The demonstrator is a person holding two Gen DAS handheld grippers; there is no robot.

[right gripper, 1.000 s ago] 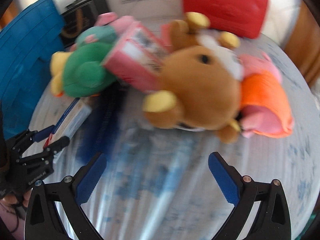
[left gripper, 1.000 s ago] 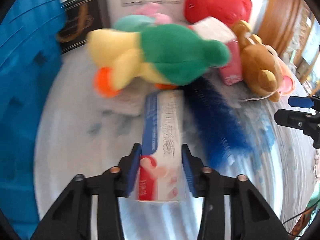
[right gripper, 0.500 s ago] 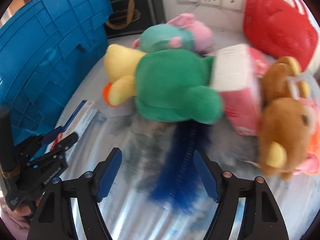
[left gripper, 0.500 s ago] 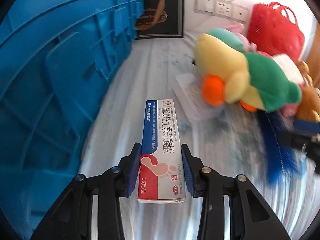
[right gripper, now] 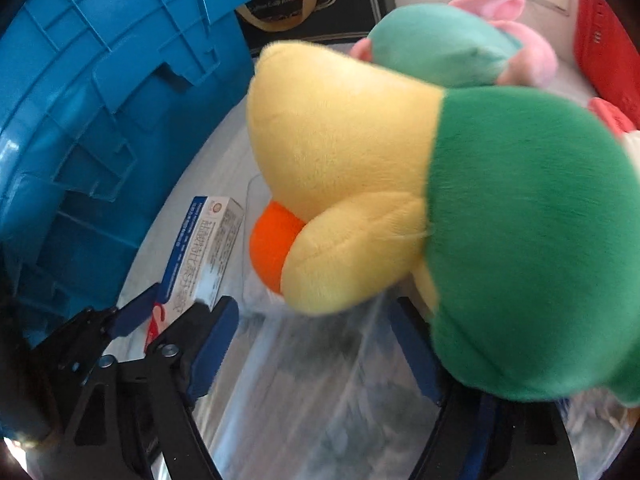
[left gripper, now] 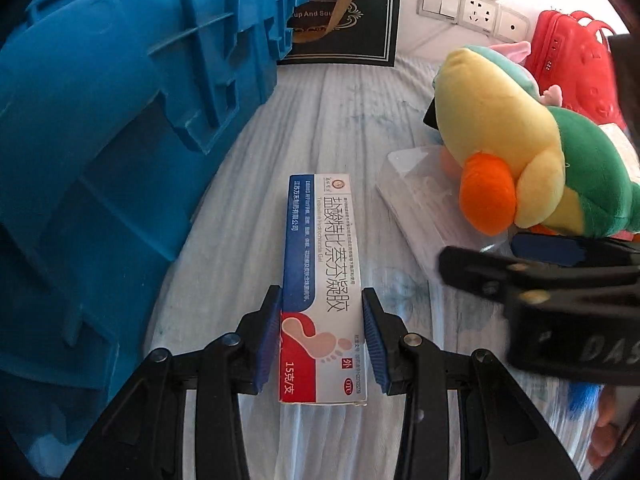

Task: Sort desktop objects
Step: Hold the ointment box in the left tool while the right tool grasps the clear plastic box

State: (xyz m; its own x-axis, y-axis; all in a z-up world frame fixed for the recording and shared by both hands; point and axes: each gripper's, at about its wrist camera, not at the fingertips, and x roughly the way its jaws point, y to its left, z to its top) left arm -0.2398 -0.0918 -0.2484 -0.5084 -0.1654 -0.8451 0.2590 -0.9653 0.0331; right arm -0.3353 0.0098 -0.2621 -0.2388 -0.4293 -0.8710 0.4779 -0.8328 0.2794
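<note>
The left gripper [left gripper: 322,336] is clamping the near end of a medicine box [left gripper: 322,280] beside the blue crate [left gripper: 120,140], while the right gripper [right gripper: 320,344], jaws spread, is nosing under the plush duck [right gripper: 400,200], risking knocking the box loose.

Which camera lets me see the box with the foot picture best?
The left wrist view: the box lies full length between the left gripper's fingers, foot picture facing up. The right wrist view shows it small, slanted and partly blurred at the left.
</note>
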